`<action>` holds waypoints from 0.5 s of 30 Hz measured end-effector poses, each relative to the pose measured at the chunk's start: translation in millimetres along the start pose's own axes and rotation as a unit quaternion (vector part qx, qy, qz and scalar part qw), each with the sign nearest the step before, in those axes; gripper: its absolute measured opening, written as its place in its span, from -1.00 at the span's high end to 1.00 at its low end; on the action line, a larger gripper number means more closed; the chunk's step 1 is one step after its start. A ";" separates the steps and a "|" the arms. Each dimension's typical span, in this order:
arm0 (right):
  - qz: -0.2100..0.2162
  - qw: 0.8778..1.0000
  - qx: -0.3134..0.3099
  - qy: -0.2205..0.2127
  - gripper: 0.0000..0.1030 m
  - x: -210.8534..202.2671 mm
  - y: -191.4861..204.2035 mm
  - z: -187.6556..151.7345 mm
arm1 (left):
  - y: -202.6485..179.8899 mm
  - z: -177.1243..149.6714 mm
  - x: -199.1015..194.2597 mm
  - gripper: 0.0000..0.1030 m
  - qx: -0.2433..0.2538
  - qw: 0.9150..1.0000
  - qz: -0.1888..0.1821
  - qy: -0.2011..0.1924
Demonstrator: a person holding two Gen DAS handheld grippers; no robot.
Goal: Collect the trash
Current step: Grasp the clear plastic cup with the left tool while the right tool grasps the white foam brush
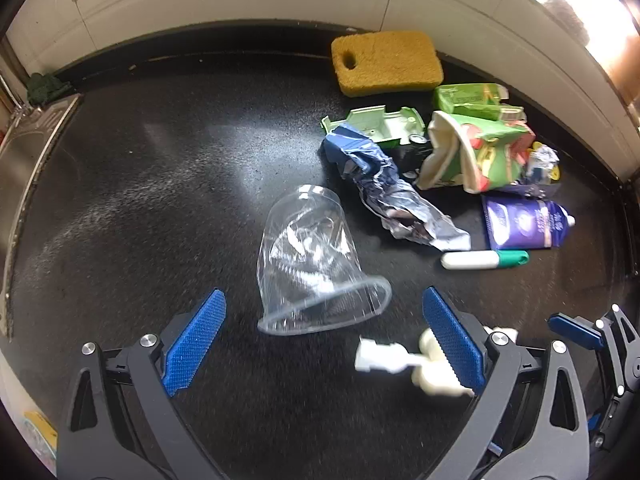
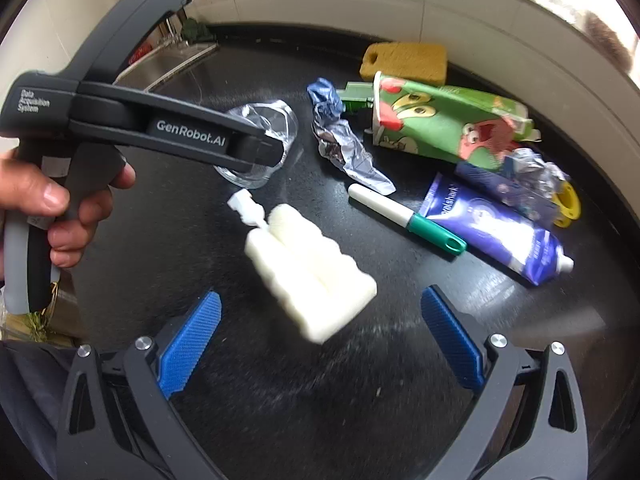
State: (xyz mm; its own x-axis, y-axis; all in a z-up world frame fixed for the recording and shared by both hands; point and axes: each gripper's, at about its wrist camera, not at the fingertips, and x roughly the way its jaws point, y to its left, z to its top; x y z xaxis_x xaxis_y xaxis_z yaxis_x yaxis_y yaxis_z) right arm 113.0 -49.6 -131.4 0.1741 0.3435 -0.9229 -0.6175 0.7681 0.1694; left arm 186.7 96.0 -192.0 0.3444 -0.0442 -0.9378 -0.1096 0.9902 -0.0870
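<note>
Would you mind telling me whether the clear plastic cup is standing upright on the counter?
No, the clear plastic cup lies tipped on its side on the dark counter, its open rim facing the open left tool.

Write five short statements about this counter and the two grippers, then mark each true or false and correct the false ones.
1. The clear plastic cup lies on its side on the black counter. True.
2. The left gripper is shut on the cup. False: its jaws stand wide open, with the cup's rim just ahead of them.
3. The white marker with the green cap lies beside the purple tube. True.
4. The yellow sponge sits at the front edge, next to the grippers. False: it lies at the back, by the wall.
5. The right gripper holds the white foam piece. False: its jaws are open and the foam lies on the counter ahead of them.
</note>
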 end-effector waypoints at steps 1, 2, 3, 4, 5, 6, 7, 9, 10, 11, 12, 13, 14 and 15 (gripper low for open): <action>0.001 1.000 -0.003 0.009 -0.83 7.9 -3.0 2.4 | 1.5 3.0 6.5 -0.87 -0.003 1.000 -0.005 0.004; 0.003 1.000 -0.006 0.017 -0.81 15.1 -5.0 4.7 | 2.7 5.7 13.1 -0.87 -0.006 1.000 -0.009 0.007; 0.010 1.000 -0.009 0.026 -0.76 21.9 -7.4 6.6 | 4.0 8.1 18.2 -0.87 -0.008 1.000 -0.009 0.007; 0.015 0.999 -0.012 0.031 -0.73 26.9 -9.8 7.4 | 4.9 9.7 22.0 -0.87 -0.007 1.000 -0.010 0.006; 0.017 0.999 -0.017 0.038 -0.70 31.4 -10.6 7.9 | 5.9 10.9 25.5 -0.87 -0.007 1.000 -0.008 0.008; 0.019 0.999 -0.024 0.045 -0.63 35.3 -10.8 7.8 | 6.6 12.4 30.2 -0.87 -0.006 1.000 -0.006 0.013; 0.020 0.998 -0.031 0.049 -0.57 36.9 -10.0 7.6 | 7.1 12.5 33.9 -0.87 -0.006 1.000 -0.004 0.018; 0.016 0.997 -0.055 0.043 -0.38 35.6 -6.6 6.5 | 4.4 13.0 38.2 -0.86 0.004 1.000 0.012 0.014; 0.016 0.997 -0.063 0.043 -0.14 34.6 -4.8 6.4 | 2.6 12.7 39.7 -0.86 0.011 1.000 0.017 0.014; 0.017 0.996 -0.072 0.042 -0.03 33.4 -1.7 6.5 | 1.2 11.3 40.1 -0.82 0.017 1.000 0.020 0.013; 0.020 0.996 -0.075 0.044 0.07 32.6 -0.6 5.9 | 0.2 10.0 39.3 -0.66 0.020 0.999 0.023 0.009; 0.023 0.996 -0.075 0.044 0.20 31.4 0.8 4.5 | -2.1 8.2 36.7 -0.49 0.028 0.999 0.027 0.000; 0.025 0.996 -0.072 0.044 0.25 29.3 1.3 2.3 | -6.1 6.9 34.6 -0.25 0.037 0.999 0.032 -0.004; 0.024 0.997 -0.068 0.041 0.31 25.4 2.1 -0.4 | -7.9 4.4 32.0 -0.23 0.040 0.999 0.023 -0.002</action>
State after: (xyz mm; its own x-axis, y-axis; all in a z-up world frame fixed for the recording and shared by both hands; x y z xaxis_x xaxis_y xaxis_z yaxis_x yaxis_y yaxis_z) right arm 115.8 -39.4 -154.6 0.0825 0.3284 -0.9409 -0.7230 0.6695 0.1703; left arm 202.7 87.3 -219.9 0.3446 0.0017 -0.9387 -0.0513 0.9985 -0.0170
